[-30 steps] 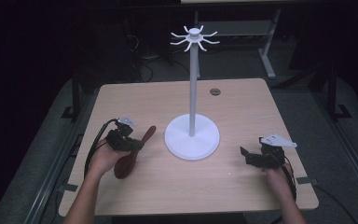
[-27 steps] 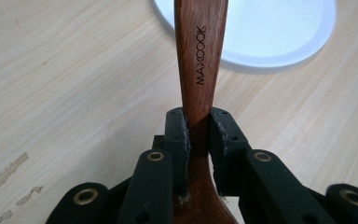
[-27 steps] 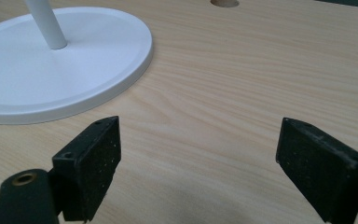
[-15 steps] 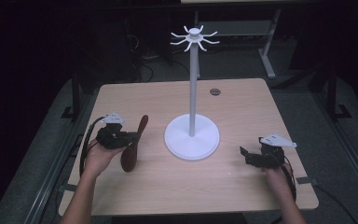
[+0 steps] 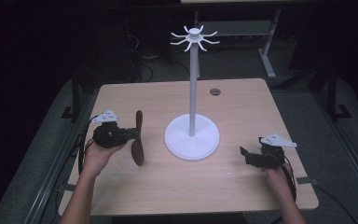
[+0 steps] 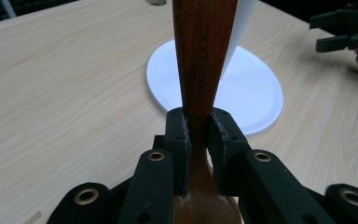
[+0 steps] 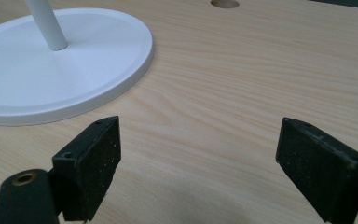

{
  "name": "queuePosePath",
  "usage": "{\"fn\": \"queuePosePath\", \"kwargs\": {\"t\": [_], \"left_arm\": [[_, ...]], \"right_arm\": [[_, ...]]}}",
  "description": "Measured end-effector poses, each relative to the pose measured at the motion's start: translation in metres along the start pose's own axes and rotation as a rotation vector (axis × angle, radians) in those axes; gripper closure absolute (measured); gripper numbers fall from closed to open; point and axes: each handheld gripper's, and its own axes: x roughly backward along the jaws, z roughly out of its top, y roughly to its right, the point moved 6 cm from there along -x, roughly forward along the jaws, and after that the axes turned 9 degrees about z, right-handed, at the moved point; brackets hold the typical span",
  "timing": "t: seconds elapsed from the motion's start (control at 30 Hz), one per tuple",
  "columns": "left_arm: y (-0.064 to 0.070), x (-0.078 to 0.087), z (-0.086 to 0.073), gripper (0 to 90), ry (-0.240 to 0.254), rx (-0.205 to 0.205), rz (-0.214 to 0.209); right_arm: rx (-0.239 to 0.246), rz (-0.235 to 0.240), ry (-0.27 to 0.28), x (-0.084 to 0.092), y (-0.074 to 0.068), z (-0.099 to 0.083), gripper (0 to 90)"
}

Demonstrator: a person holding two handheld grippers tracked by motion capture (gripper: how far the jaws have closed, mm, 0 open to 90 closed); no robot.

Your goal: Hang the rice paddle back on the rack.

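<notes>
Dark brown wooden spoon (image 5: 137, 138): lifted upright at table's left, handle pinched between the jaws of the left gripper (image 5: 131, 134), probably for hanging. Tall white pole stand with hooked crown (image 5: 193, 88): table centre, near the spoon. Right gripper (image 5: 243, 155): jaws spread, empty, resting near right on the pale wooden table (image 5: 242, 102).

Probably a lab: lone table (image 5: 242, 186), floor cables (image 5: 144, 70)

Spoon (image 6: 204, 56) lettering blurred, ends cropped
</notes>
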Motion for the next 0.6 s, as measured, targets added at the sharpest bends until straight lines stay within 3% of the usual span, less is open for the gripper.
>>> {"fn": "queuePosePath", "kwargs": {"t": [0.17,0.6], "left_arm": [[0.002,0.001,0.003,78.0,0.019,0.005,-0.007],[0.016,0.015,0.037,78.0,0.106,-0.038,-0.055]], "right_arm": [[0.001,-0.001,-0.002,0.0,0.001,0.0,13.8],[0.001,0.0,0.008,0.001,0.001,0.0,13.7]]}}
